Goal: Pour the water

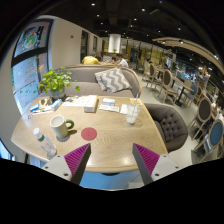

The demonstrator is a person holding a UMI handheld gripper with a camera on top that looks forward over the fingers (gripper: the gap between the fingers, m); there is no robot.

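Wooden tabletop [105,140] | we are approaching — tool [112,158] gaping, empty | next: reaching bottle [42,142] beside mug [59,126]

One bench [105,140] carries one clear plastic bottle [43,142], one mug [60,126] and one round red coaster [89,133]. There is one glass [133,113] toward the far side, and one potted plant [55,82] at the far corner. Two flat paper or box items (too small to tell apart) lie mid-bench. One grey sofa [110,82] holds one patterned cushion [112,80]. Two fingers [76,158] show.
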